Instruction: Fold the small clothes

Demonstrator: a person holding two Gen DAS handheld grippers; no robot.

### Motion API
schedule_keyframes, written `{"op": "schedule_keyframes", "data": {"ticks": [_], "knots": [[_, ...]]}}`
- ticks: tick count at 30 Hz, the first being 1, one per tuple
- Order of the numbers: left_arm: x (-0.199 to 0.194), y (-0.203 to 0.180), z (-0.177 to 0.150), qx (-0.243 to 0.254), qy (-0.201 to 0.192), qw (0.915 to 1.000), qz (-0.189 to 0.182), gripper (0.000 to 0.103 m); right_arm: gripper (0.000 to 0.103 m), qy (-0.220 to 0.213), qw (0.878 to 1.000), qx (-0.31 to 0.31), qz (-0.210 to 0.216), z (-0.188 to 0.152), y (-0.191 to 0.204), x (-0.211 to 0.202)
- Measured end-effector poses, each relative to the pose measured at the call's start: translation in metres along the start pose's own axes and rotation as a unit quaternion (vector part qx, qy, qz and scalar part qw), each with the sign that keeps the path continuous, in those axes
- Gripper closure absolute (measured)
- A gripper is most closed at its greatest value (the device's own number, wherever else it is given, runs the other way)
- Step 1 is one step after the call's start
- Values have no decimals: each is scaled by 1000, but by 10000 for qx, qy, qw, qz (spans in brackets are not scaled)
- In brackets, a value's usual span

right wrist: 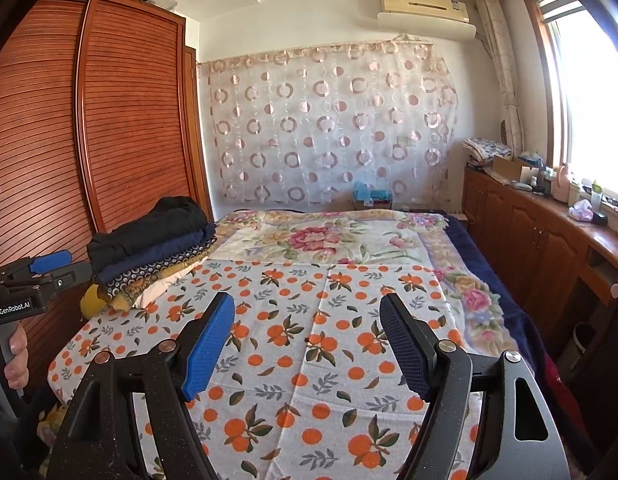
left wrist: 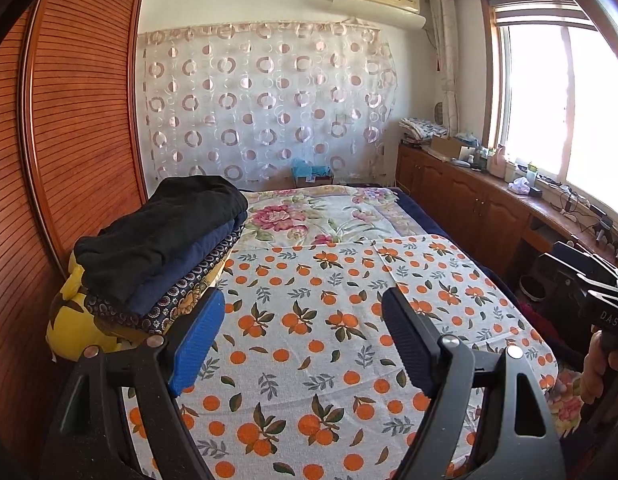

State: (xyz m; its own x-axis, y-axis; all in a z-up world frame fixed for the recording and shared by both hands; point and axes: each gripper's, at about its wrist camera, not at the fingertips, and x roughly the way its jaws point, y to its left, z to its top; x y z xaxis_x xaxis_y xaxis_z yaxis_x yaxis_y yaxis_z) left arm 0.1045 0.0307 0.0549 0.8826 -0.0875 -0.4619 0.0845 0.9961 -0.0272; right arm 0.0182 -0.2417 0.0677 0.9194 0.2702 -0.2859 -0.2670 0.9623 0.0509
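Both grippers hover over the bed, nothing held. Left gripper (left wrist: 305,344), black frame with blue ribbed pads, fingers (left wrist: 197,344) wide apart, only the white cotton sheet printed with oranges and green leaves (left wrist: 309,320) between them. Right gripper (right wrist: 309,348), same build, fingers (right wrist: 209,344) also spread wide with nothing between them, pointing across the same orange-print sheet (right wrist: 309,360)

The task's thing: stack of folded small clothes (left wrist: 157,252) sits at the left edge of the bed beside the reddish-brown slatted wooden wardrobe (left wrist: 69,140). Top piece black, then navy, then a dark patterned piece, with a yellow piece at the bottom. Left pad is near the stack's lower corner; whether it touches, can't tell. In the right wrist view the stack (right wrist: 153,248) is well apart from the right gripper, with the left gripper (right wrist: 49,268) just beside it, gripped by a hand (right wrist: 13,356)

Beyond the orange sheet lies a cream floral blanket with pink roses (left wrist: 309,216). Back wall has a sheer curtain with pink rings (left wrist: 265,104). Wooden cabinet counter (left wrist: 489,200) runs under the bright window (left wrist: 557,100), cluttered with small items
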Motion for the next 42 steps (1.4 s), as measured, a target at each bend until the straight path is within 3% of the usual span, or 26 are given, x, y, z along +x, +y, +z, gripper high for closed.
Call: {"op": "schedule_keyframes", "data": {"ticks": [42], "knots": [[-6,-3,1,23,-58,10000,-4,22,26,-92,9999,-58,98,-2,-28,4]]}}
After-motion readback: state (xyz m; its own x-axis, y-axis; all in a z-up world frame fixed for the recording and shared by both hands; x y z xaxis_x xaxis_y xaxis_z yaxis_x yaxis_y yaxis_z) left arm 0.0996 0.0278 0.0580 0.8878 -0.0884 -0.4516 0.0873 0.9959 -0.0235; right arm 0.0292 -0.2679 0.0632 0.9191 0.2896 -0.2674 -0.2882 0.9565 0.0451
